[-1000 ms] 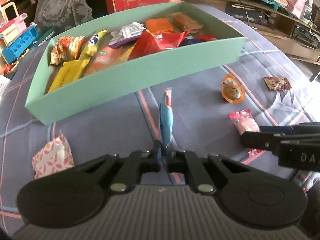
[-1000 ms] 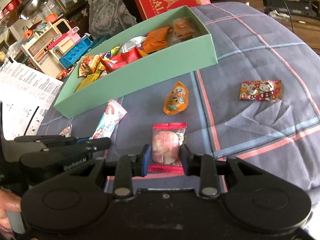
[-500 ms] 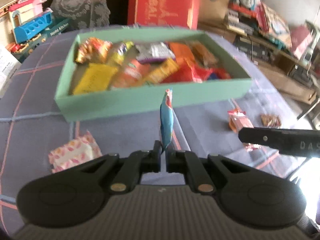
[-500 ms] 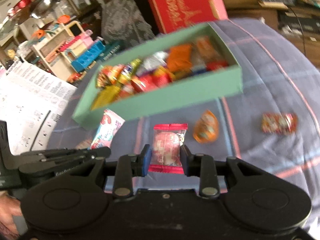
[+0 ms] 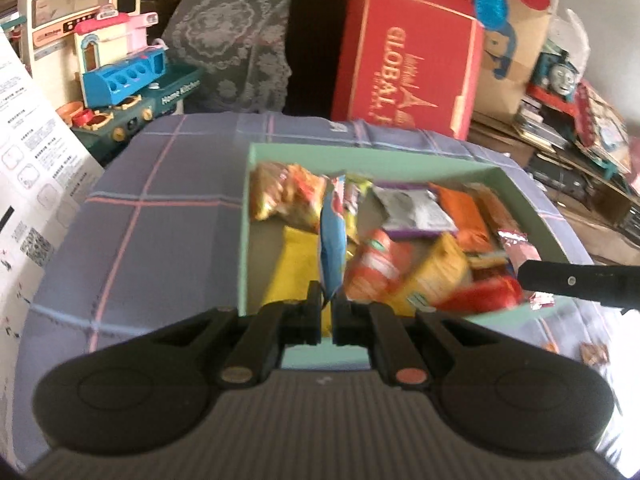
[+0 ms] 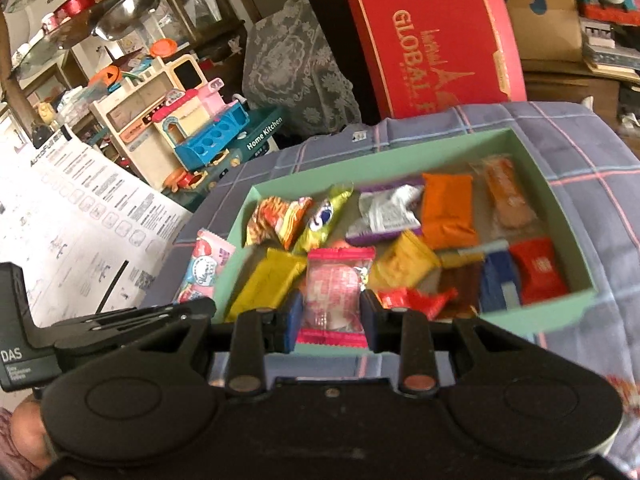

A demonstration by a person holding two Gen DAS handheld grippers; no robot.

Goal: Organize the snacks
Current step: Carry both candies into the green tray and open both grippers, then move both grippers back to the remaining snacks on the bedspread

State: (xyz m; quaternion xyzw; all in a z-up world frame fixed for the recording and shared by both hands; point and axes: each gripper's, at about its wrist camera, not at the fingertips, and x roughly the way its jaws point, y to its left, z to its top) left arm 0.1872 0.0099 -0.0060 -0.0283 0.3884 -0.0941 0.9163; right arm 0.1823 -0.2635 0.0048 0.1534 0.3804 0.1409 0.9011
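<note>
The checked blue-grey cloth (image 6: 600, 148) covers the surface, and on it sits the shallow mint-green cardboard box (image 6: 552, 320), already holding a jumble of wrapped snacks across most of its floor. The step in hand looks like the carry-and-drop: both tools hang over the near side of the box, each with one packet ready to go in.

The right gripper (image 6: 330, 314) holds the clear round sweet in a pink-edged wrapper (image 6: 334, 292), its jaws narrowed onto the packet's two sides. The packet faces the camera flat, its pink crimped ends toward the far and near sides, so its long axis runs away from the tool, out over the near-left part of the box.

The left gripper (image 5: 327, 312) is clamped fully on the near end of the slim blue and white sachet (image 5: 333, 240). The sachet stands edge-on between the pads, its long axis pointing away toward the far wall of the box, its free end above the left half.

The next move probably calls for letting the jaws part over a bare patch of box floor, which seems scarce. In the right view the sachet (image 6: 206, 266) appears to sit above the box's left wall, so it may need moving right first.
</note>
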